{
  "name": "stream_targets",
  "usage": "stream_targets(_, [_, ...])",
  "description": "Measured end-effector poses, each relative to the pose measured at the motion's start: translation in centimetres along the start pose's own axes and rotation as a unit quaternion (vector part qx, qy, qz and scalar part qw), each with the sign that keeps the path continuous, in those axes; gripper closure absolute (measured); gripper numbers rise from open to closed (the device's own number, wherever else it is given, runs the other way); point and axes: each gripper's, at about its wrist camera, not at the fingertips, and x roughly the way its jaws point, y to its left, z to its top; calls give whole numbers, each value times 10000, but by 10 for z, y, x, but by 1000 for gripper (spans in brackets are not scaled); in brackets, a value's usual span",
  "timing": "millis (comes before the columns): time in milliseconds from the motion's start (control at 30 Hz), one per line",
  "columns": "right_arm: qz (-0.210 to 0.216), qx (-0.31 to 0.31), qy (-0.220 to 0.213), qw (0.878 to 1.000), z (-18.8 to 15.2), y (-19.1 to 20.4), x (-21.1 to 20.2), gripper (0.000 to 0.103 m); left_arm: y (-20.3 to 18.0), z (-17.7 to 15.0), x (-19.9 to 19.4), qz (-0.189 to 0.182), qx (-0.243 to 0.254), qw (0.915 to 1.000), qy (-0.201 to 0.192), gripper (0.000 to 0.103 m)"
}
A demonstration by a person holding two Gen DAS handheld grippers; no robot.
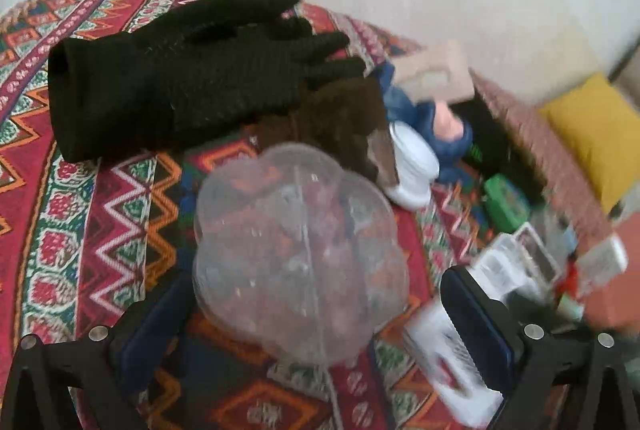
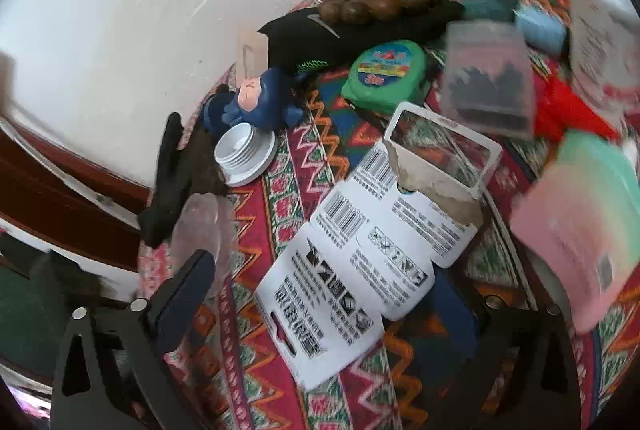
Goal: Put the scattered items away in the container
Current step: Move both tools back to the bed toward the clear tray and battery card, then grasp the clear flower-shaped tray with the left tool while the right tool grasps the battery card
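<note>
Evidently both tools are lining up picks: the left tool gapes wide around the clear lobed plastic lid on the patterned cloth, unpinched, while the right tool spreads empty over the white barcode card. No container is identifiable.

The cloth is loud: red, orange, green and white zigzags and diamonds. On it, a black glove, a clear plastic shell (the pattern shows through it), a blue figurine, a green tape measure, a white card with black barcodes, brown beads.
</note>
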Motion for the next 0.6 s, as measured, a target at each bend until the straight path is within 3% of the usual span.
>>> stream_targets(33, [-187, -174, -41, 9997, 1, 4, 1, 28, 1, 3, 1, -47, -30, 10000, -45, 1])
stream_targets(67, [-354, -347, -52, 9988, 1, 6, 2, 63, 0, 4, 3, -41, -23, 10000, -66, 1])
stream_targets(100, [-353, -401, 10, 9986, 2, 4, 4, 71, -2, 4, 4, -23, 12, 9999, -97, 2])
stream_targets(133, [-139, -314, 129, 9993, 3, -1, 7, 73, -4, 4, 6, 29, 111, 9998, -144, 4])
stream_targets(167, [-17, -223, 162, 9996, 5, -5, 6, 75, -7, 2, 9, 281, 244, 9991, -185, 19])
stream_targets(200, [72, -205, 215, 9995, 7, -7, 5, 76, -10, -2, 12, 523, 311, 9979, -227, 24])
stream_targets(233, [133, -187, 253, 9994, 8, -8, 5, 77, -9, -2, 10, 549, 264, 9977, -309, 29])
stream_targets(300, [262, -89, 355, 9990, 8, -10, 5, 78, 3, 2, 3, 470, -29, 9980, -412, 52])
stream_targets(333, [285, -71, 357, 9989, 8, -11, 4, 78, 9, 3, 1, 384, -162, 9983, -410, 56])
stream_targets(400, [319, -52, 377, 9988, 9, -11, 3, 79, 24, 4, -4, 262, -488, 9975, -445, 75])
stream_targets(467, [374, -21, 400, 9985, 10, -12, 3, 79, 23, 3, -11, 391, -389, 9970, -545, 82])
stream_targets(600, [544, 126, 503, 9972, 7, -17, -2, 80, 17, -4, -18, 530, -208, 9973, -463, 83])
